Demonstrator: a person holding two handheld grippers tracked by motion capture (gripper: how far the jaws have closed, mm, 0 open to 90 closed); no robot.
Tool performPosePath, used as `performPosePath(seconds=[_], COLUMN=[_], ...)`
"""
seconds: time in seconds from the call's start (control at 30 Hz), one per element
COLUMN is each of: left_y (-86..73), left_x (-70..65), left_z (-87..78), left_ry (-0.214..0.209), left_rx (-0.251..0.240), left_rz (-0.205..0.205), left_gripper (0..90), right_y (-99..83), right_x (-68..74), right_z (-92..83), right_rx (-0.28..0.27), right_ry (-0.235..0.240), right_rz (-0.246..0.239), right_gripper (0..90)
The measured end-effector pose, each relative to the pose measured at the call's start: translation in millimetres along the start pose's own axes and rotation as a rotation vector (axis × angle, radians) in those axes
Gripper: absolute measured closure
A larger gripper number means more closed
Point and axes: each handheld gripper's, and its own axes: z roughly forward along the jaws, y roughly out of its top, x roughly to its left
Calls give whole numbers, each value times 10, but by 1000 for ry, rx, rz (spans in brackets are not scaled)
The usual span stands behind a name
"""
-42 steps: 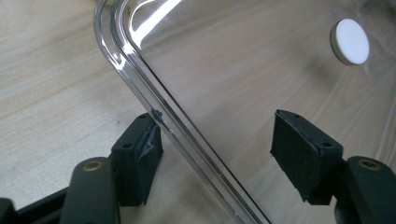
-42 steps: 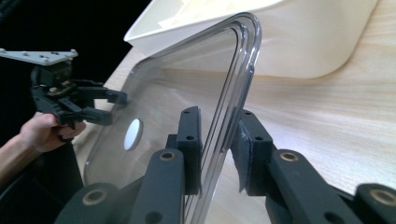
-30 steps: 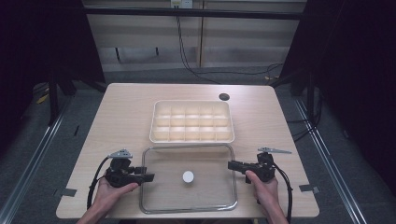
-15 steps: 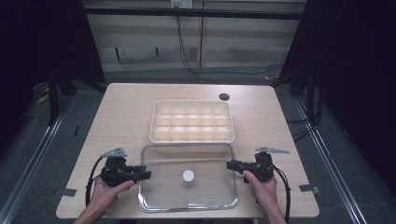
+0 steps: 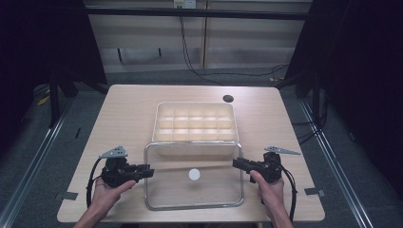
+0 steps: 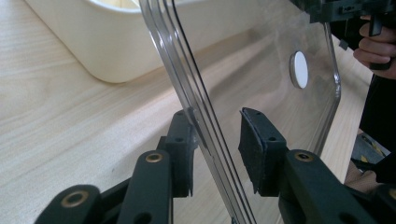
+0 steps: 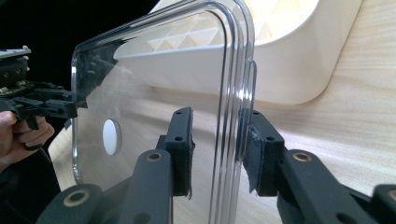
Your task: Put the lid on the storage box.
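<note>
A clear plastic lid (image 5: 209,194) with a white round spot (image 5: 194,174) hangs level between my two grippers, just in front of a cream divided tray (image 5: 195,105). My left gripper (image 5: 149,171) straddles the lid's left rim. In the left gripper view the rim (image 6: 205,135) lies against one pad (image 6: 184,140), with a gap to the other; these jaws have just been closing. My right gripper (image 5: 236,164) straddles the right rim. In the right gripper view the rim (image 7: 236,116) touches one pad (image 7: 254,140) and stands off the other; these jaws have opened a little.
The wooden table (image 5: 128,118) has bare room left and right of the tray. A small black disc (image 5: 228,99) sits behind the tray's right corner. Cables run along the floor behind the table. The table's front edge is close under the person's wrists.
The lid has shifted a little toward the tray, so its far edge now overlaps the tray's front wall. Both hands have stayed almost where they were.
</note>
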Motion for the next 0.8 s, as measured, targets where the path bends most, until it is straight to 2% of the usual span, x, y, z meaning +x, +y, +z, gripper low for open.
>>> performPosePath(seconds=[0.27,0.33,0.6,0.8], left_y=[17,9,23,49], left_x=[-36,-57,-95,-110], left_z=[-44,-61,-116,-164], left_ry=[-4,2,-10,1], left_rx=[-19,-27,-44,-65], left_rz=[9,22,16,11], left_gripper=[687,690,719,738], right_y=[32,37,54,67], right_x=[84,102,169,229], right_z=[-56,-68,-142,-189], right_rx=[-17,-19,-23,-39], right_ry=[-24,-28,-23,-16], right_rz=[-26,-30,-17,-23], right_gripper=[674,675,691,696])
